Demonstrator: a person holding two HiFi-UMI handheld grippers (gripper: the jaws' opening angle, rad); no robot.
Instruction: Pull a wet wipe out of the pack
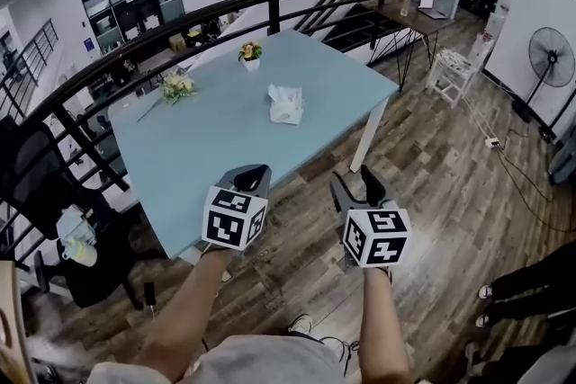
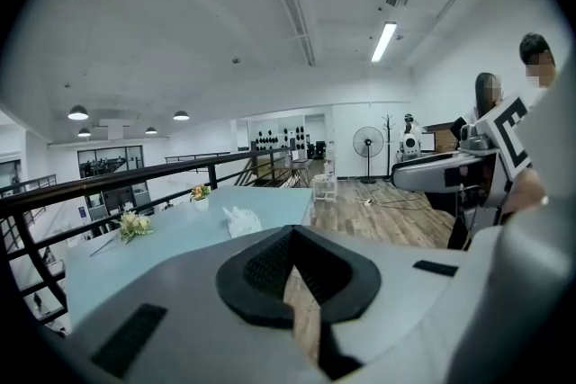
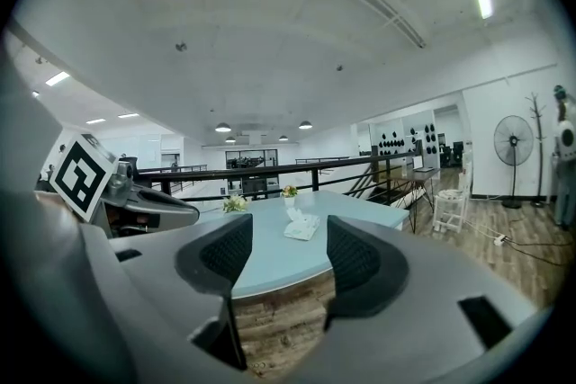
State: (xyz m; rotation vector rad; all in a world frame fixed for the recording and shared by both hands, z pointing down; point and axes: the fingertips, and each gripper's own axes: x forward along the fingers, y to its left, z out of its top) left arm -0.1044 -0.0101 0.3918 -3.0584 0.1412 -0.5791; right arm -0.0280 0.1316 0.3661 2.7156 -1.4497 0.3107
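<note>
The wet wipe pack [image 1: 285, 106] lies on the light blue table [image 1: 198, 153], a little right of its middle, with a white wipe sticking up from its top. Both grippers hang in front of the table's near edge, well short of the pack. My left gripper [image 1: 256, 173] is shut, its tips meeting with nothing between them. My right gripper [image 1: 356, 183] is open and empty over the wooden floor. In the left gripper view the pack [image 2: 241, 221] shows just above the gripper [image 2: 290, 234]. From the right gripper [image 3: 290, 240] the pack [image 3: 301, 227] is seen between the two pads.
A small flower pot [image 1: 250, 54] and a loose bouquet [image 1: 177, 86] sit on the table's far side. A black railing [image 1: 270, 9] runs behind the table. A black chair [image 1: 36, 184] stands at left, a white stool [image 1: 453, 67] and a fan [image 1: 551, 58] at right. A person's feet [image 1: 490, 292] show at right.
</note>
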